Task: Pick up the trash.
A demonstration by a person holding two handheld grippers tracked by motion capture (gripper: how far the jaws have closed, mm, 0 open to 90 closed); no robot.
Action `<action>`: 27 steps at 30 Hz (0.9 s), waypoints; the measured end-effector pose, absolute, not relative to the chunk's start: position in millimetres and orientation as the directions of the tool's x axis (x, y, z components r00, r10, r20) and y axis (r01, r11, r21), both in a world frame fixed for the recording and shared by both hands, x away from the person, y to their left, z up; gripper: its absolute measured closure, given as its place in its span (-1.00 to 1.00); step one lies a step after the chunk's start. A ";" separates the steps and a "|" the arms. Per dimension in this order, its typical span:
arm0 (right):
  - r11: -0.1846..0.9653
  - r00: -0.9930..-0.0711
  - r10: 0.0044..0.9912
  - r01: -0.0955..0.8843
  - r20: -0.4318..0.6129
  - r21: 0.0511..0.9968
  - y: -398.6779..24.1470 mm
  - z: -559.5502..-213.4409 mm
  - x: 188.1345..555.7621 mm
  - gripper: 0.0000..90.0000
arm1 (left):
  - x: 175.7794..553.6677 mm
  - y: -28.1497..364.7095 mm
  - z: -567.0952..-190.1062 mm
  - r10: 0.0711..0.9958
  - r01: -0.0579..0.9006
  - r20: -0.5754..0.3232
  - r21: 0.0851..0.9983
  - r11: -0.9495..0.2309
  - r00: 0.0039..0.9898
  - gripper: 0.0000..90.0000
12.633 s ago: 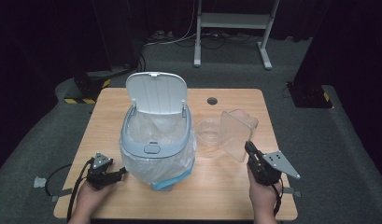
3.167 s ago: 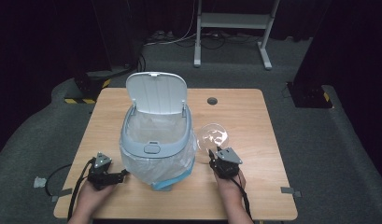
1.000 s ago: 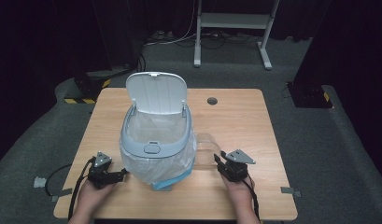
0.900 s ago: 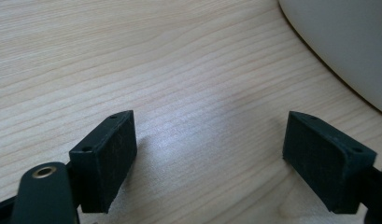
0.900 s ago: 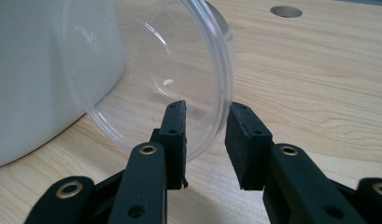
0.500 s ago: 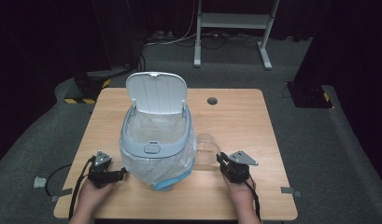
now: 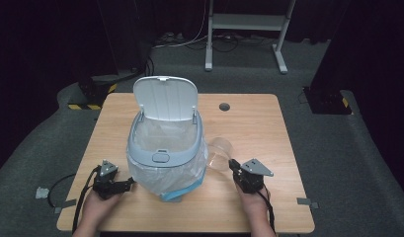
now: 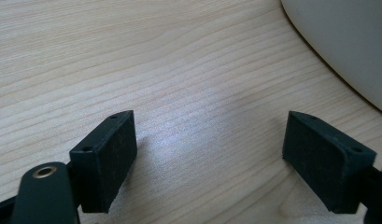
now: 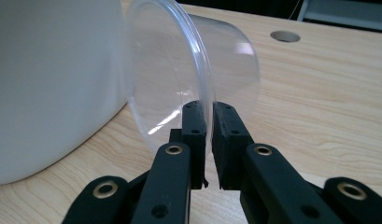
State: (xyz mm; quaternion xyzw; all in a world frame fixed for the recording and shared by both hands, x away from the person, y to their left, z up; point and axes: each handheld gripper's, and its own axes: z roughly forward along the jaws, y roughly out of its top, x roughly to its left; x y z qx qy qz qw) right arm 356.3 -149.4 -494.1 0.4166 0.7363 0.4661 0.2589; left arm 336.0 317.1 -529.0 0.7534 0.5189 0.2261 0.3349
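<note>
A clear plastic cup (image 7: 219, 150) lies tipped on its side on the wooden table (image 7: 249, 118), its mouth against the right flank of a white lidded bin (image 7: 162, 148). My right gripper (image 7: 232, 165) has just been closing and is now shut on the cup's rim. In the right gripper view the two pads (image 9: 207, 109) pinch the thin rim of the cup (image 9: 226, 60), with the bin (image 9: 48, 70) close on the left. My left gripper (image 7: 130, 183) rests on the table left of the bin, jaws wide apart (image 8: 209, 154) with only bare wood between them.
The bin's lid (image 7: 166, 98) stands open, and a plastic liner (image 7: 182, 175) hangs over the rim and down the front. The bin's wall (image 8: 347, 42) curves close to my left gripper. A round cable hole (image 7: 224, 106) sits at the table's far side.
Since the earliest frame my right gripper has come in from the right edge to the cup beside the bin. Over the last second both hands stay put, and the left gripper is unchanged.
</note>
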 end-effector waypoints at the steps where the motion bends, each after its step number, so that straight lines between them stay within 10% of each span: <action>1: 0.218 -0.519 0.855 0.372 0.007 0.902 -149.4 -494.1 356.3 0.87 | 336.0 317.1 -529.0 0.933 0.630 -0.007 0.739 -0.237 0.359 -0.61; 27: 0.193 -0.466 0.883 0.278 -0.043 0.941 -149.4 -478.4 343.6 0.88 | 336.1 316.9 -528.9 0.933 0.631 -0.005 0.739 -0.239 0.359 -0.61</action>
